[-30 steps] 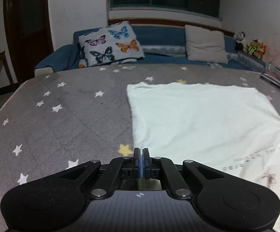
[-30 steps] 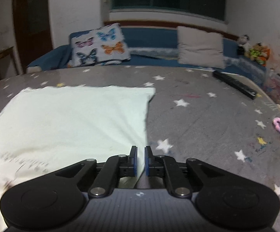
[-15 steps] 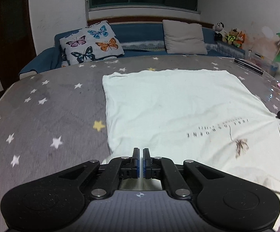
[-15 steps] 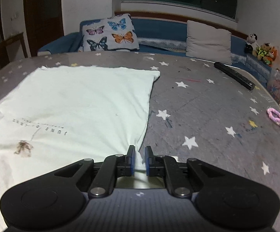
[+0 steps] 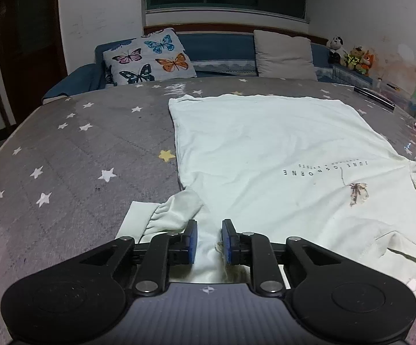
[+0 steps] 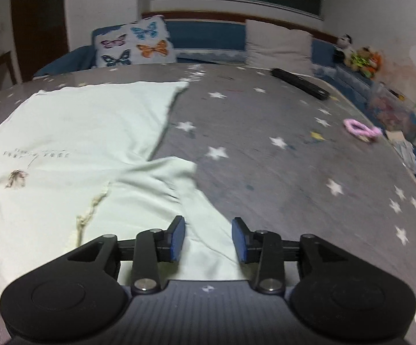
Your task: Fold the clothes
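Grey star-print bed cover (image 5: 72, 155), butterfly pillow (image 5: 147, 57) and a plain pillow at the far end, black remote (image 6: 299, 86) and pink hair tie (image 6: 360, 129) off to the right. The white T-shirt (image 5: 265, 155) lies spread flat, print side up, hem far, shoulders near you. Your left gripper (image 5: 209, 240) sits over the left shoulder with fingers narrowly parted, cloth between the pads but not pinched. Your right gripper (image 6: 208, 238) is wide open over the right sleeve (image 6: 179, 181), which lies loose on the cover. The shirt is laid out, not folded; whether you're setting it down or going in for a grab can't be told. If you grip, take both layers at the shoulder seams, match both sides' height, and keep the body flat and unbunched.
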